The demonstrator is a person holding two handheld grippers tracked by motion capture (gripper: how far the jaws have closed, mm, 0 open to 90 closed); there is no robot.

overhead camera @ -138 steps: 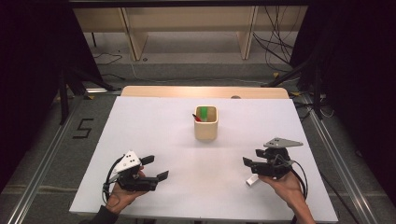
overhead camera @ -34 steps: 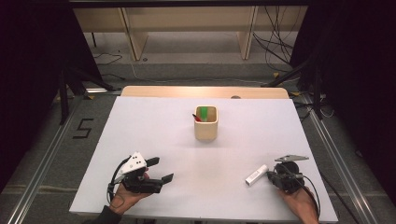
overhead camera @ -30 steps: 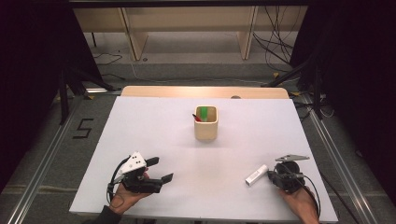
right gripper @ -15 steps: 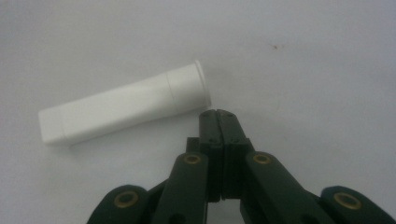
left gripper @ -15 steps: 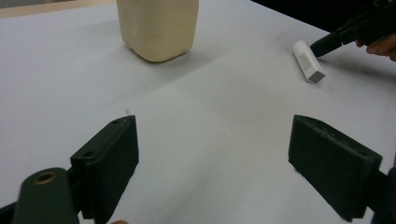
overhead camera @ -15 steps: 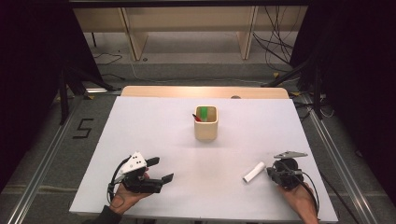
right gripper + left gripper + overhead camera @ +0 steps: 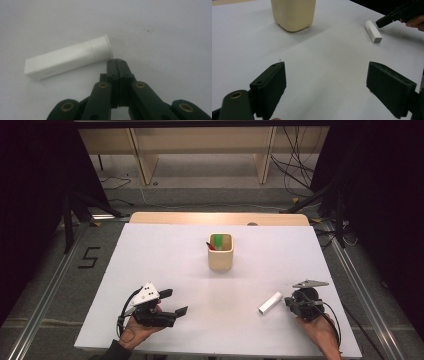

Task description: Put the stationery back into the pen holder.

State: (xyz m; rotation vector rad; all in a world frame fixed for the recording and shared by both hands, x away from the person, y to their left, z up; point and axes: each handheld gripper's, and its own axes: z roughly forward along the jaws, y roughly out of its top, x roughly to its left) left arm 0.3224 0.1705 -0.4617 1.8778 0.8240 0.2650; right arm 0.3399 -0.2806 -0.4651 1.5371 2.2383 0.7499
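A white capped stick [image 7: 270, 303] lies flat on the white table [image 7: 165, 255], right of centre near the front. My right gripper [image 7: 288, 301] is shut with nothing in it. Its tips [image 7: 116, 62] rest at the stick's [image 7: 67, 58] round cap end, touching or almost touching it. My left gripper [image 7: 173, 302] sits at the front left, held in a hand, jaws wide open and empty [image 7: 329, 87]. In the left gripper view the stick [image 7: 373, 31] lies far right, with the right gripper's tip [image 7: 384, 21] beside it.
A cream square cup [image 7: 220, 252] stands at the table's middle with a green and a red item inside; it also shows in the left gripper view [image 7: 293, 13]. A wooden strip [image 7: 220, 218] runs along the far edge. Cables lie on the floor beyond.
The white stick has slid a little away and leftward, with the shut right gripper following just behind it. Earlier the right gripper was farther up the table. The left gripper has stayed put.
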